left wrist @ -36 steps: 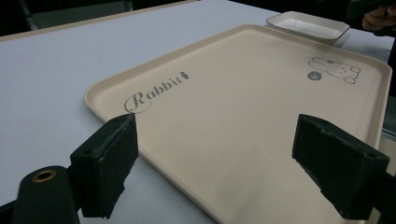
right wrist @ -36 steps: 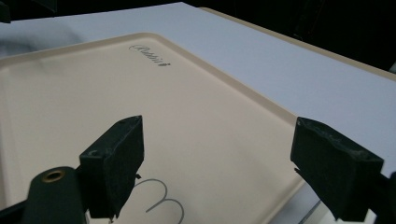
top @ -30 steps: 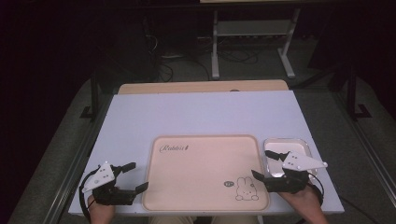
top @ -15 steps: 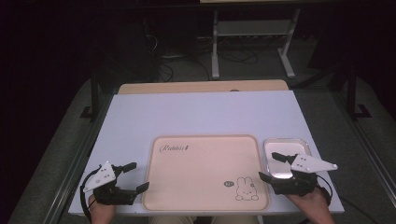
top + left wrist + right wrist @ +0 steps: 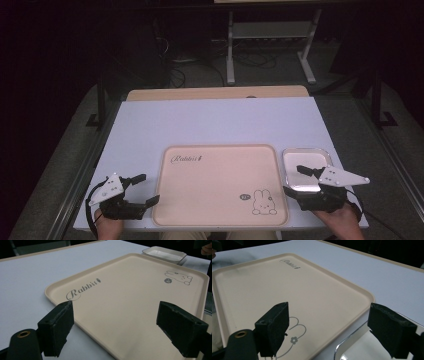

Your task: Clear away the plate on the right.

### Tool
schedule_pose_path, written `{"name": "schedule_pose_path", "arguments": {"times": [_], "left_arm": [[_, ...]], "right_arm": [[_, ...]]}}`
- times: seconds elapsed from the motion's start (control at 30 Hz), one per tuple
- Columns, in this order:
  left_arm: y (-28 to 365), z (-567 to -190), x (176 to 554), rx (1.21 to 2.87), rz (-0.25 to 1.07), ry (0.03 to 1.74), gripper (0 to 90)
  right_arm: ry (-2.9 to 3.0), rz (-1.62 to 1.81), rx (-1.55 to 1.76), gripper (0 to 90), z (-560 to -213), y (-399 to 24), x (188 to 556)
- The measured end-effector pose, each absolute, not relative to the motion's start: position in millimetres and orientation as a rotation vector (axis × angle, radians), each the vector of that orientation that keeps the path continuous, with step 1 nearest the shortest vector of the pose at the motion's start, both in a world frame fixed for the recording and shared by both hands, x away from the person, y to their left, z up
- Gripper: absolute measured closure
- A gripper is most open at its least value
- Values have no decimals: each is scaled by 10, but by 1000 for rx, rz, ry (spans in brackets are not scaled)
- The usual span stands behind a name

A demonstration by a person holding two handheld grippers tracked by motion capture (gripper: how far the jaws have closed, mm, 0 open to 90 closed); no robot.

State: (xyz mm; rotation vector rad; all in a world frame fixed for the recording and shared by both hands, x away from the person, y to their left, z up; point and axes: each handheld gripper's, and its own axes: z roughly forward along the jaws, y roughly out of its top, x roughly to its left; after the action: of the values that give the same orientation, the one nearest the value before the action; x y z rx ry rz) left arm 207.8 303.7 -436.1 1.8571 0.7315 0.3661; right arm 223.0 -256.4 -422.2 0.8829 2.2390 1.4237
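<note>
High view: a person sits at the near edge of a pale tabletop [image 5: 220, 125], holding a gripper in each hand. The left gripper [image 5: 142, 190] has its fingers [image 5: 56, 326] spread wide and empty, and just beyond their tips lies the near left edge of a beige tray [image 5: 220, 185] printed with a rabbit; one finger sits over the bare tabletop, the other over the tray's surface. The right gripper [image 5: 298, 181] is open too, holding nothing, with its fingers [image 5: 273, 326] straddling the gap between the tray's right rim and a small shiny metal dish [image 5: 306, 161] that lies just beside the tray, directly ahead of those fingers and partly beneath them. The tray looks like thin moulded plastic: light, stiff enough to lift flat, but smooth, so I'd guess it could slide on the tabletop when nudged. Its raised rim seems the only real purchase, and taking it on both sides at once would keep it level. The dish looks light and hard, with a slick, low lip; a pinch across one wall near a corner seems the surest hold, though polished metal may slip between rubbery pads if the grip is shallow.
</note>
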Motion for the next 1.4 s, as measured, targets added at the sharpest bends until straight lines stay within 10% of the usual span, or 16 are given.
{"name": "schedule_pose_path", "arguments": {"times": [1.4], "left_arm": [[3053,-4367,2081,1859,371,740,140]], "right_arm": [[2195,1355,1006,175,-4224,-3146,2097]]}}
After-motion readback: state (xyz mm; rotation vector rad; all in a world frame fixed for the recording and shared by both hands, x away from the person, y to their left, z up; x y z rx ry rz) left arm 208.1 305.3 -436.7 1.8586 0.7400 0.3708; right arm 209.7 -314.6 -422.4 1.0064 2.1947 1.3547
